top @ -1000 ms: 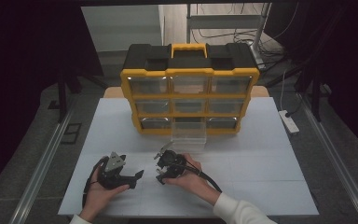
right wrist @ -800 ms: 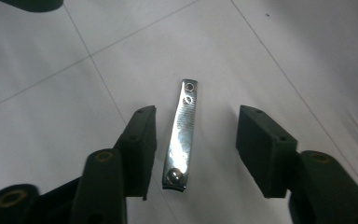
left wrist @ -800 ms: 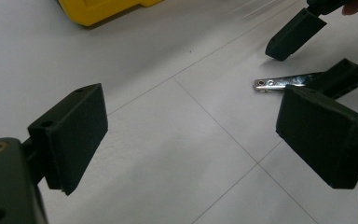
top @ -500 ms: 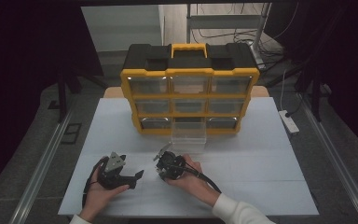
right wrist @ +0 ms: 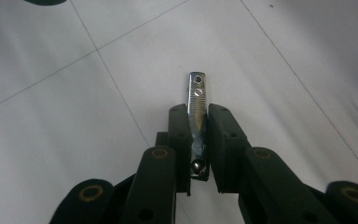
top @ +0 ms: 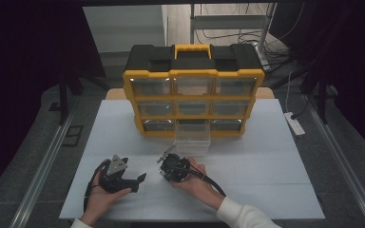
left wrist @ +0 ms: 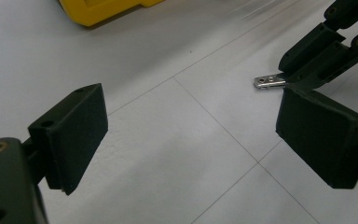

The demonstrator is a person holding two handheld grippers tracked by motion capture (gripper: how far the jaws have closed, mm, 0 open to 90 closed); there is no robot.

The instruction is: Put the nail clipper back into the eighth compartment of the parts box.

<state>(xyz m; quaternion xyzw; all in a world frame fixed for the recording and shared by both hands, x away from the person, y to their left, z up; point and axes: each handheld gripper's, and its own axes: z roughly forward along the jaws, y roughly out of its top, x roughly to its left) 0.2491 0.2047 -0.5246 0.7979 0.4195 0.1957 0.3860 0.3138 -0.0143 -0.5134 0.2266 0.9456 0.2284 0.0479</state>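
White gridded tabletop (top: pixel 266 156), right gripper (right wrist: pixel 198 122) pinching flat chrome nail clipper (right wrist: pixel 196 105), left gripper (left wrist: pixel 191 126) fingers wide.

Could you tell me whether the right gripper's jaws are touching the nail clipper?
Touching. In the right gripper view, the right gripper has both jaws pressed against the sides of the nail clipper, with no gap visible.

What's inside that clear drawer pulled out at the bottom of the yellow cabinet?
The open drawer of the yellow cabinet looks empty from above through its clear walls. Its back part remains under the cabinet frame, so anything there is hidden.
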